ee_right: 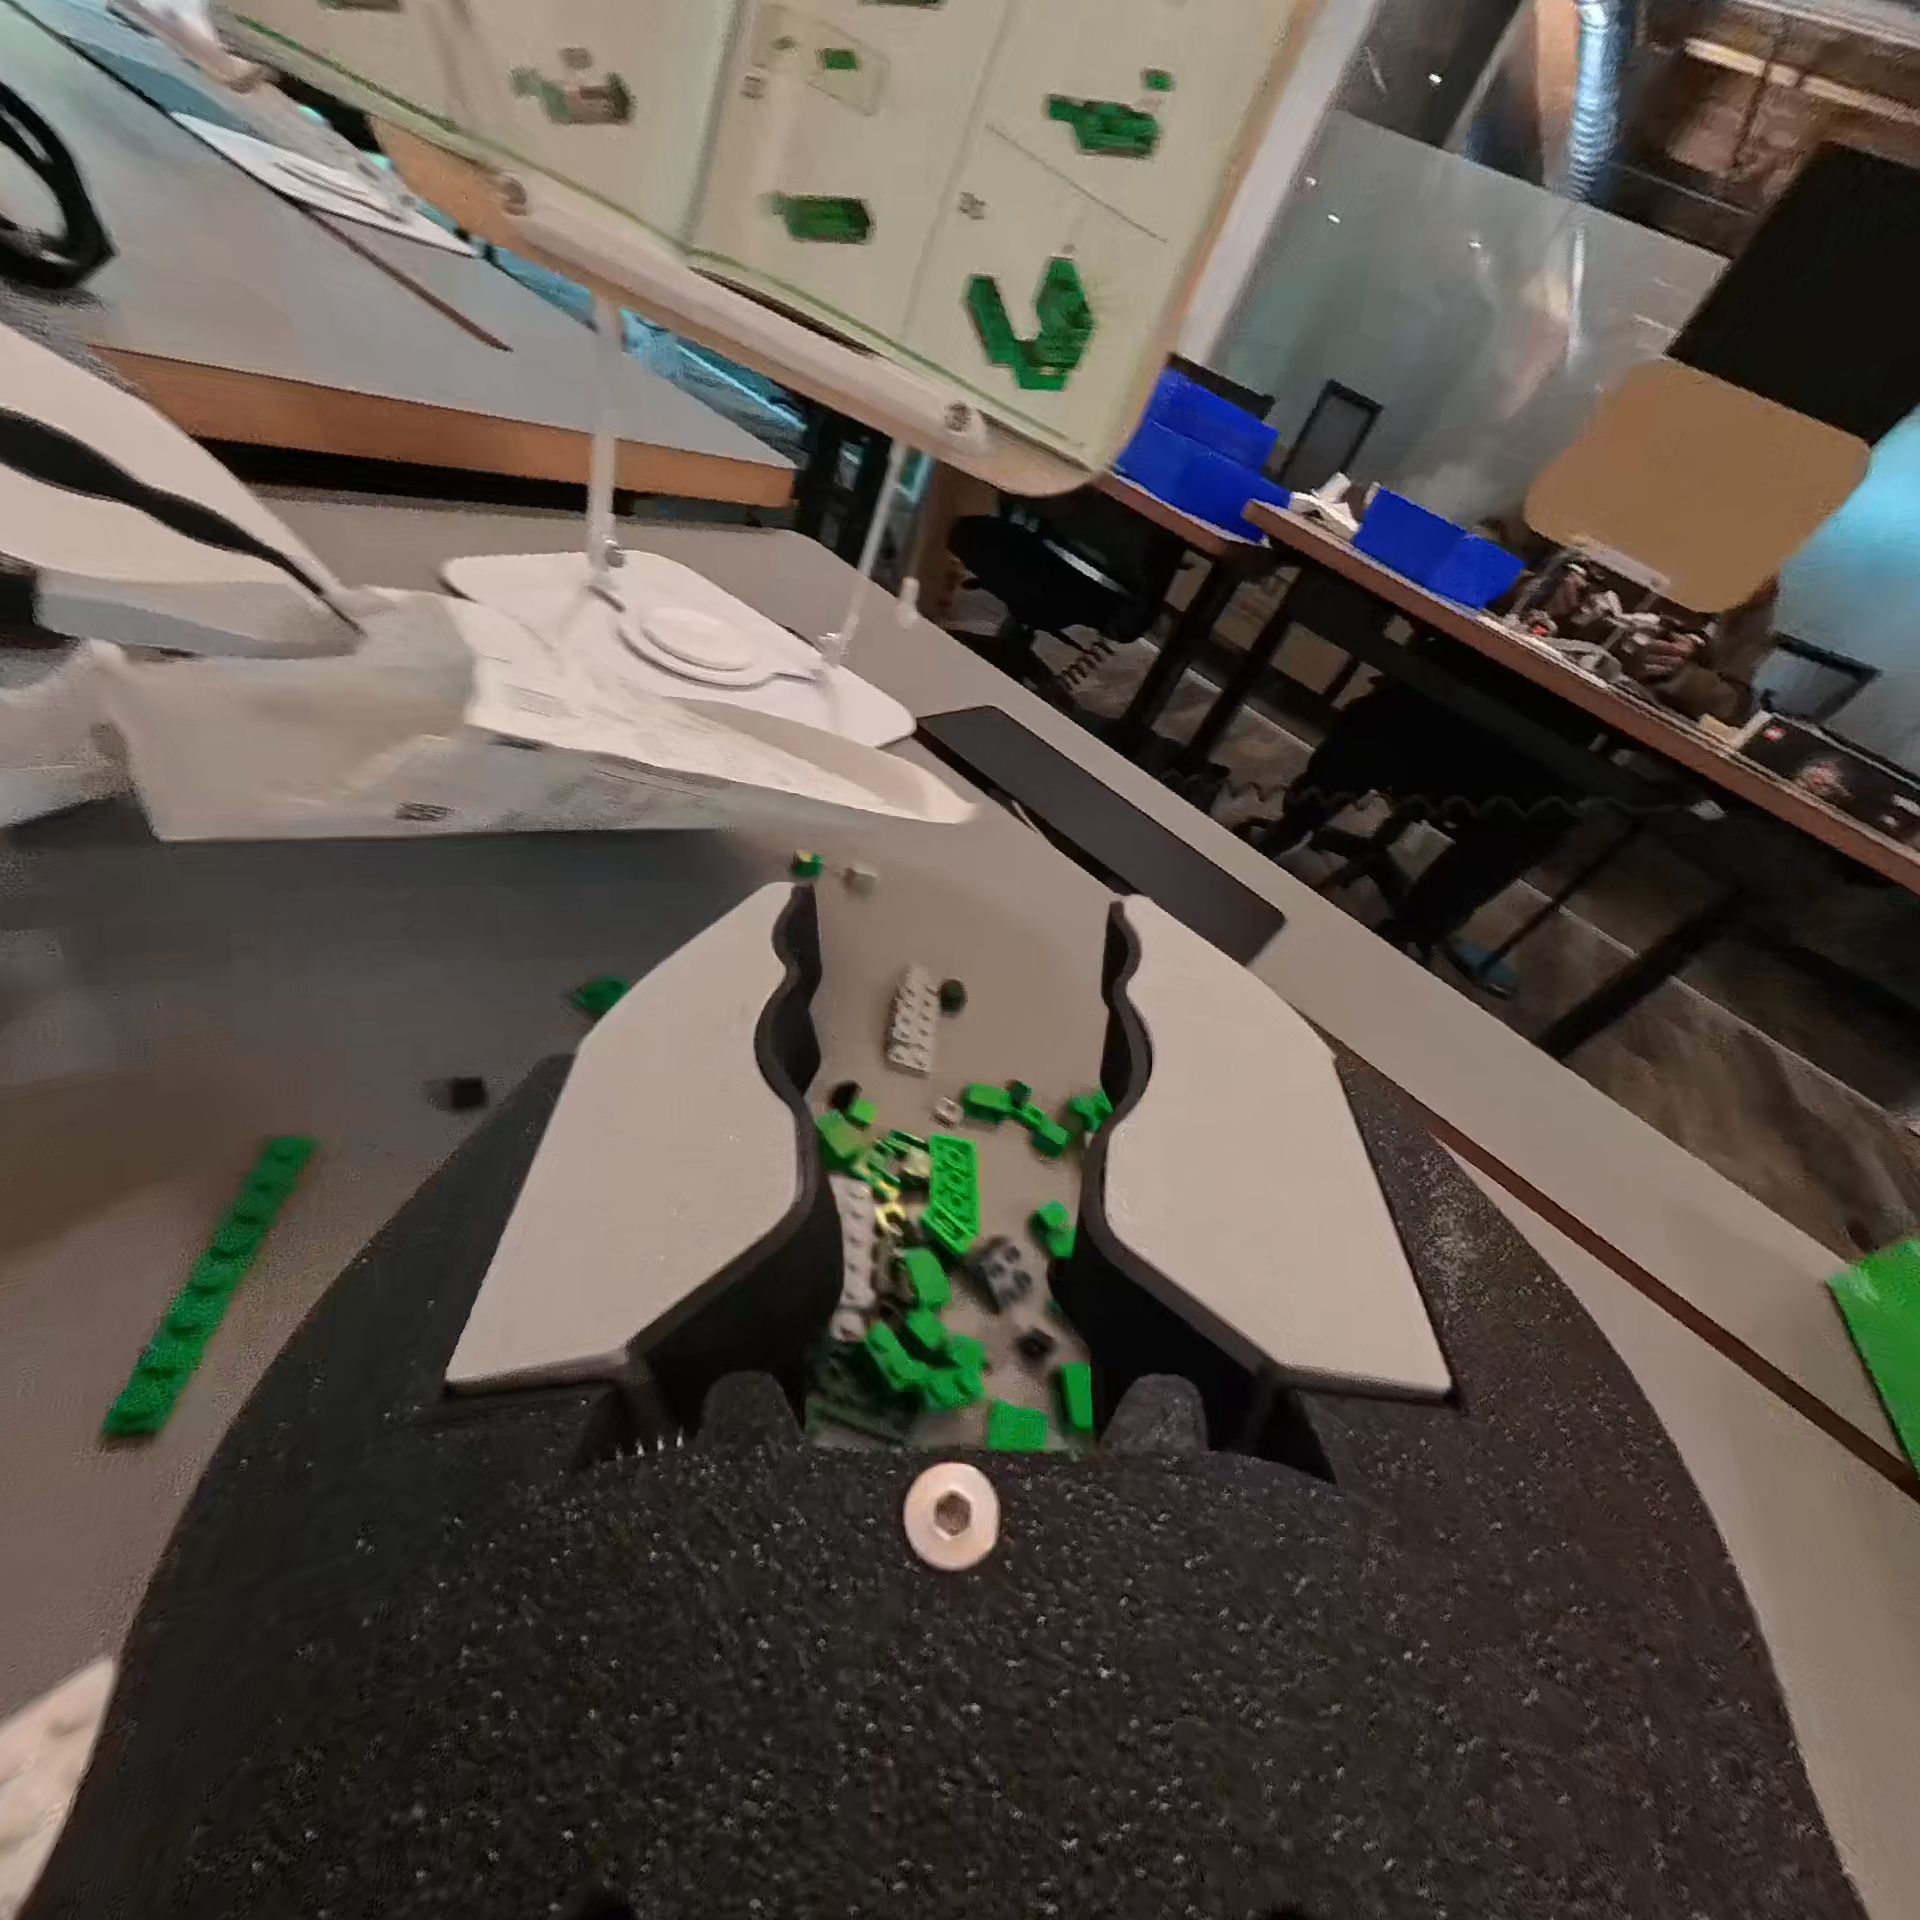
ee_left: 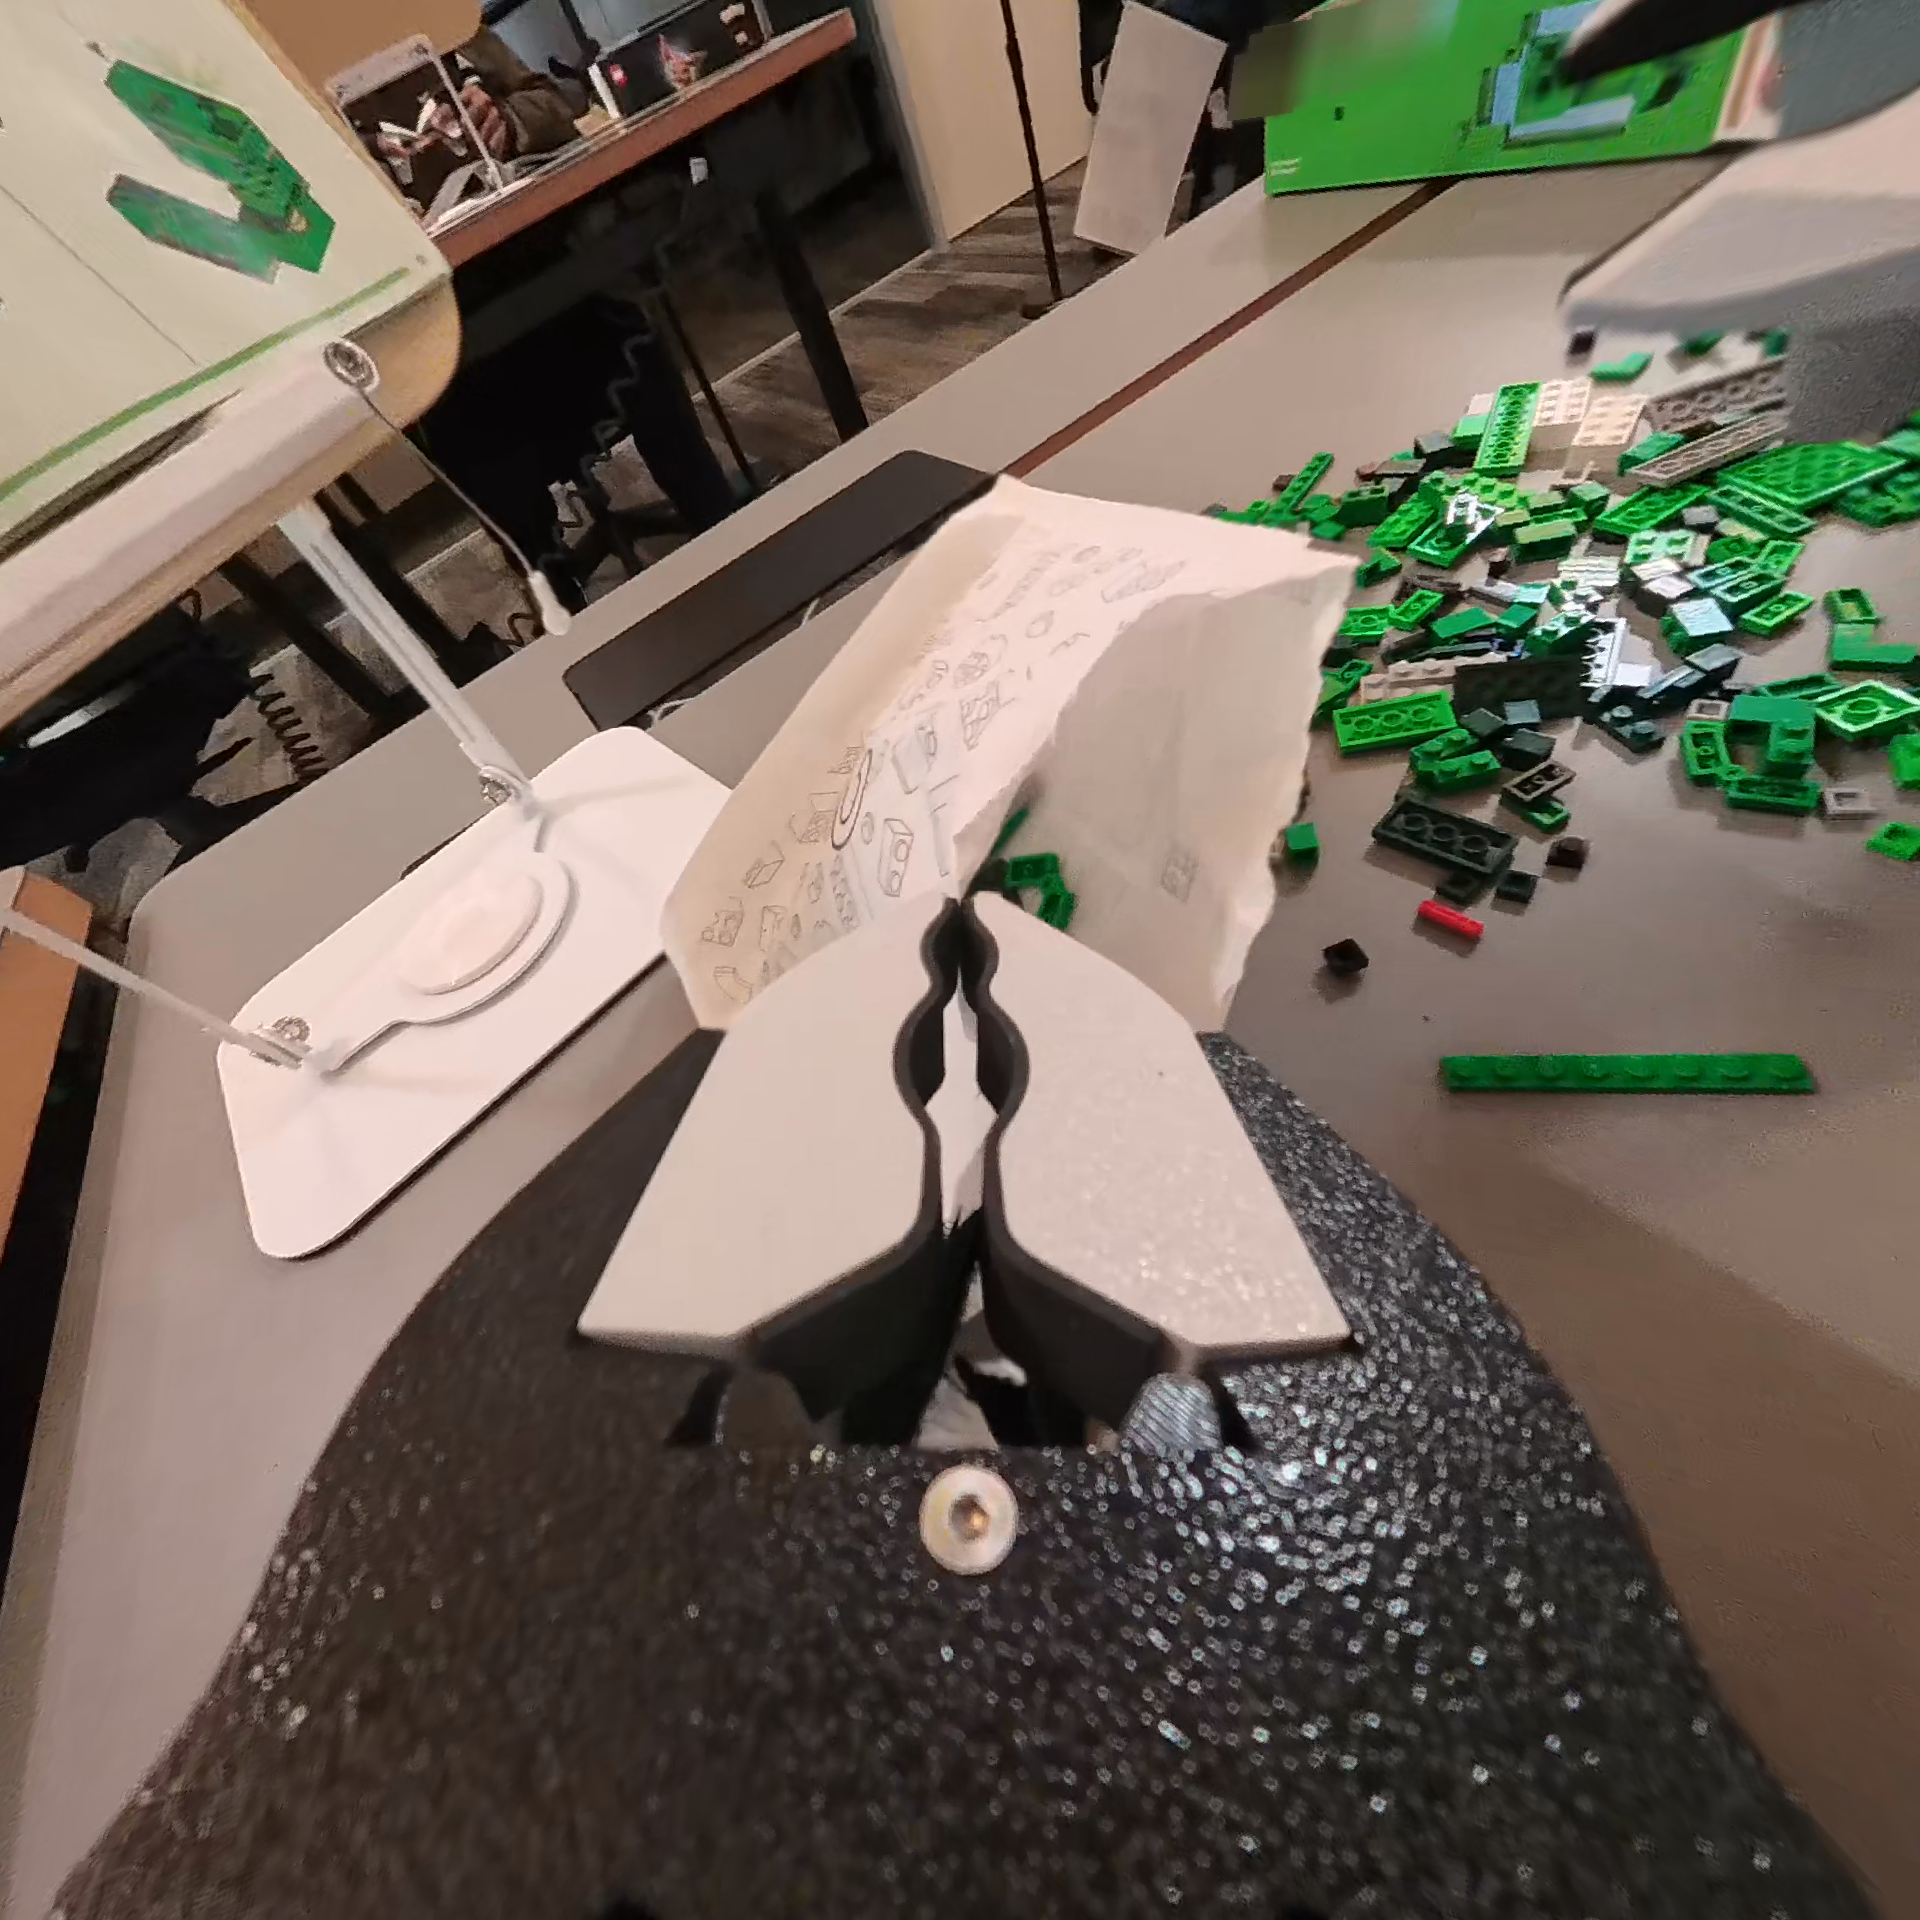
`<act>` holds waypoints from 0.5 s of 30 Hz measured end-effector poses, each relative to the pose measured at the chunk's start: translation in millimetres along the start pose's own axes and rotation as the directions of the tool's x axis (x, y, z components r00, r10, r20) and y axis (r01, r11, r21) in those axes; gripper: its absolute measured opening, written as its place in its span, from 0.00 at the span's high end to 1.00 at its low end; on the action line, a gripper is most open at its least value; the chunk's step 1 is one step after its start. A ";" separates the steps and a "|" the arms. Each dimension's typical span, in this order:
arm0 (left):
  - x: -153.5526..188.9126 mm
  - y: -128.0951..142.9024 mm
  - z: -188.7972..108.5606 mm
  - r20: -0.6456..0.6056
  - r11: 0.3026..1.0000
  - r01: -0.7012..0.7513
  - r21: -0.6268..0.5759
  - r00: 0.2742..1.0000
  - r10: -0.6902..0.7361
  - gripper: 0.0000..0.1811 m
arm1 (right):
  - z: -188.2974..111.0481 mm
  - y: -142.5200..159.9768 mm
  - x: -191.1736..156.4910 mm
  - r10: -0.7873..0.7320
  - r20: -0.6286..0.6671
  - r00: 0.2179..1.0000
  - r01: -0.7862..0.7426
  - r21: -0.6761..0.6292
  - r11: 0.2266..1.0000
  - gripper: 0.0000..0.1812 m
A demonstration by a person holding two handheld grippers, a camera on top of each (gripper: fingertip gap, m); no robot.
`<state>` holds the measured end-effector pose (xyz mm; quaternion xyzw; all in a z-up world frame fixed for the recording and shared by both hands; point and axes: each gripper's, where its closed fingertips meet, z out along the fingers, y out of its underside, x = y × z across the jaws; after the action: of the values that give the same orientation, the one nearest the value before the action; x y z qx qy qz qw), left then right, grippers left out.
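My left gripper [ee_left: 961,914] is shut on a torn white paper bag [ee_left: 1039,727] printed with small brick outlines, and holds it above the grey table [ee_left: 1558,1299]; a few green bricks show in the bag's open mouth. The bag also shows at the left of the right wrist view [ee_right: 520,727], with the left gripper [ee_right: 156,551] on it. My right gripper [ee_right: 961,914] is open and empty, above a heap of green, grey and white bricks [ee_right: 935,1247]. The same heap spreads across the table in the left wrist view [ee_left: 1610,582]. A long green plate [ee_left: 1626,1072] lies apart, also seen in the right wrist view [ee_right: 208,1288].
An open instruction booklet [ee_left: 156,208] rests on a white stand with a flat base [ee_left: 416,987]. A black slot [ee_left: 779,582] is set in the table. A green box [ee_left: 1507,94] stands at the far edge. Other tables, blue bins [ee_right: 1434,540] and a seated person are behind. Both grippers' tips are roughly 15 cm from the long green plate [ee_left: 1626,1072]. It turns up in the right wrist view [ee_right: 207,1265] as well.
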<state>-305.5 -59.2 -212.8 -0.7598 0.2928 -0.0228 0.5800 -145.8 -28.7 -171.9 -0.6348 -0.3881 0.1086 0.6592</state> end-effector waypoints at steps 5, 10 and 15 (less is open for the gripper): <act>-3.0 2.8 -0.8 -0.001 0.999 -0.022 -0.039 1.000 0.022 1.00 | -25.5 17.8 44.9 0.012 -0.093 0.996 -0.015 -0.035 0.999 0.75; -13.9 -6.7 -8.7 -0.002 0.990 -0.038 -0.134 0.999 0.039 1.00 | -58.5 29.7 89.6 0.009 -0.186 0.982 -0.016 -0.036 0.999 0.80; -31.1 -53.6 -21.3 -0.031 0.979 -0.044 -0.200 0.999 0.038 1.00 | -90.0 47.5 127.0 -0.034 -0.255 0.966 0.015 -0.076 0.997 0.85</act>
<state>-316.8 -54.7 -148.3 -0.8079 0.3170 0.0086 0.4968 15.1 -7.5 -158.6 -0.6624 -0.3115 0.0031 0.6813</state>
